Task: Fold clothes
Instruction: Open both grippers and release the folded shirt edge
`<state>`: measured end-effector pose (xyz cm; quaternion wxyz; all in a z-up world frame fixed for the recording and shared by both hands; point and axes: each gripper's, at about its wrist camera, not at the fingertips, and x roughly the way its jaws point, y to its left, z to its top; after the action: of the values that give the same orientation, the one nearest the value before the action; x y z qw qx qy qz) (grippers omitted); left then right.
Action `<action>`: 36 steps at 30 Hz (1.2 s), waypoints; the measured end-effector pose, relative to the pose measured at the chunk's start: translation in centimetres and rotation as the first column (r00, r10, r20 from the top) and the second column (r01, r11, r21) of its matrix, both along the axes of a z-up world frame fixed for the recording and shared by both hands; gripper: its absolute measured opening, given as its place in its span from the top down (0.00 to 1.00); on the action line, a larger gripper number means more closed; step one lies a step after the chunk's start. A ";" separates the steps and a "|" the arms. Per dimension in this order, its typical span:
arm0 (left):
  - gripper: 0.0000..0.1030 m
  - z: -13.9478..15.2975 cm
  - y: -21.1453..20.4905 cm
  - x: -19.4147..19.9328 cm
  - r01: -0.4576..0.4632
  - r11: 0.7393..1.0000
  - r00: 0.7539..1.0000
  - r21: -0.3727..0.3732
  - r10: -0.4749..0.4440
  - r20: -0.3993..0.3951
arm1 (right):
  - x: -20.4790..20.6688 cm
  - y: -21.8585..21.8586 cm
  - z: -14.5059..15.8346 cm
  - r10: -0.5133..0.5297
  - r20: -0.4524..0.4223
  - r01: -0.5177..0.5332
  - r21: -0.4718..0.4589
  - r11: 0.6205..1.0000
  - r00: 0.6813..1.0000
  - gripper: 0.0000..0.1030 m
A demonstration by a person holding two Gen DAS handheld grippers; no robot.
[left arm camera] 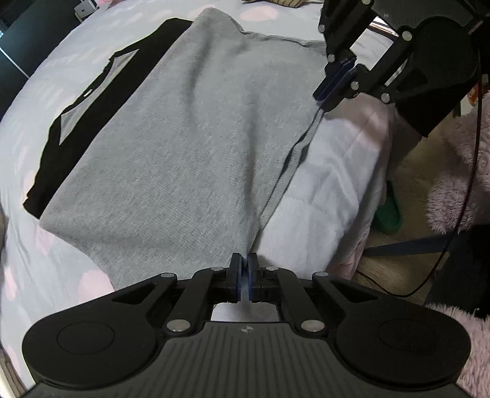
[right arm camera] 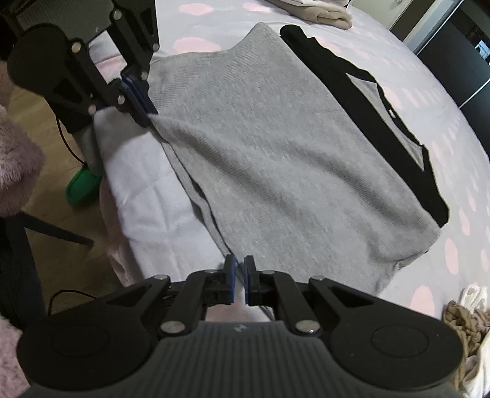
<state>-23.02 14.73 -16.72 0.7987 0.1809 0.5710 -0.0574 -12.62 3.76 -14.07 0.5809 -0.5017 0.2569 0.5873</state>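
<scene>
A grey shirt [left arm camera: 190, 147] with black sleeves and collar lies folded lengthwise on the bed, also seen in the right wrist view [right arm camera: 275, 147]. Its black part [left arm camera: 79, 122] shows along the far side. My left gripper [left arm camera: 244, 263] is shut on the shirt's near corner, and the cloth pulls up into a ridge toward it. The right wrist view shows this left gripper [right arm camera: 146, 118] pinching that corner. My right gripper [right arm camera: 239, 263] is shut on the shirt's edge at the other end. From the left wrist view, the right gripper [left arm camera: 320, 102] sits on the same near edge.
The bed [left arm camera: 46, 76] has a lilac sheet with pink spots. A white blanket [left arm camera: 321, 183] hangs over its near side. On the floor are a green slipper [right arm camera: 82, 189], a cable [left arm camera: 428, 275] and pink fluffy fabric [left arm camera: 459, 183]. Beige clothes [right arm camera: 321, 12] lie at the far end, more crumpled cloth [right arm camera: 465, 330] nearby.
</scene>
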 end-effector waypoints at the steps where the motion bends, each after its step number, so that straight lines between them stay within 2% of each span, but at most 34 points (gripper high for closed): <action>1: 0.88 0.1 0.1 -0.1 -0.010 1.000 1.000 0.005 0.010 0.001 | 0.0 -0.1 0.0 0.002 0.012 -0.002 0.004 1.000 1.000 0.94; 3: 0.81 0.2 0.4 -0.2 -0.026 1.000 1.000 0.014 0.026 0.005 | -0.2 -0.1 0.0 0.010 0.016 -0.011 0.011 1.000 1.000 0.90; 7: 0.81 0.1 0.5 -0.2 -0.031 0.999 0.999 0.029 0.031 -0.006 | -1.3 -0.2 -0.8 0.058 0.077 -0.058 -0.003 0.998 0.995 0.78; 9: 0.81 -0.1 0.3 -0.2 -0.022 0.999 1.000 0.038 0.022 -0.015 | -1.5 -0.1 -1.3 0.070 0.104 -0.070 -0.011 0.998 0.992 0.78; 10: 0.81 -0.2 0.2 -0.2 -0.017 0.999 1.000 0.042 0.018 -0.018 | -1.6 -0.1 -1.4 0.074 0.104 -0.072 -0.015 0.997 0.992 0.79; 12: 0.81 -0.3 0.2 -0.2 -0.020 0.999 1.000 0.046 0.021 -0.024 | -1.8 -0.2 -1.4 0.085 0.097 -0.083 -0.021 0.996 0.992 0.97; 21: 0.81 -0.4 0.6 -0.4 -0.043 0.999 0.998 0.031 0.044 -0.051 | -1.9 -2.1 -1.1 0.105 0.098 -0.099 -0.064 0.993 0.990 0.99; 24: 0.81 -0.1 0.6 -0.5 -0.040 0.999 0.998 0.023 0.041 -0.050 | -2.4 -2.7 -1.3 0.135 0.146 -0.126 -0.069 0.990 0.980 0.98; 25: 0.78 0.0 0.7 -0.5 -0.038 0.999 0.998 0.019 0.039 -0.050 | -2.6 -2.9 -1.2 0.143 0.163 -0.133 -0.066 0.989 0.976 0.97; 27: 0.71 0.1 0.8 -0.5 -0.030 0.999 0.998 0.027 0.031 -0.050 | -2.6 -3.2 -1.0 0.148 0.211 -0.140 -0.053 0.989 0.966 0.91; 28: 0.68 0.1 0.9 -0.6 -0.030 0.999 0.998 0.045 0.032 -0.047 | -2.6 -3.4 -1.0 0.151 0.242 -0.143 -0.048 0.988 0.959 0.79; 29: 0.66 0.1 0.9 -0.6 -0.031 0.997 0.999 0.071 0.034 -0.040 | -2.5 -3.6 -0.9 0.153 0.273 -0.146 -0.044 0.988 0.950 0.62; 31: 0.58 0.2 1.0 -0.8 -0.031 0.993 0.999 0.114 0.034 -0.026 | -2.4 -3.9 -0.9 0.159 0.322 -0.154 -0.043 0.987 0.933 0.59; 35: 0.55 0.2 0.5 -1.2 0.006 0.989 1.000 0.146 -0.004 -0.014 | -3.1 -4.6 -2.0 0.216 0.370 -0.196 -0.092 0.976 0.904 0.57; 36: 0.51 0.1 0.3 -1.3 0.022 0.988 1.000 0.151 -0.020 -0.017 | -3.4 -4.7 -2.2 0.236 0.379 -0.212 -0.103 0.972 0.895 0.56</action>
<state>-24.36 14.99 -16.60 0.7778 0.2464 0.5777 -0.0238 -15.98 -0.95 -16.31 0.5337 -0.6512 0.0943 0.5312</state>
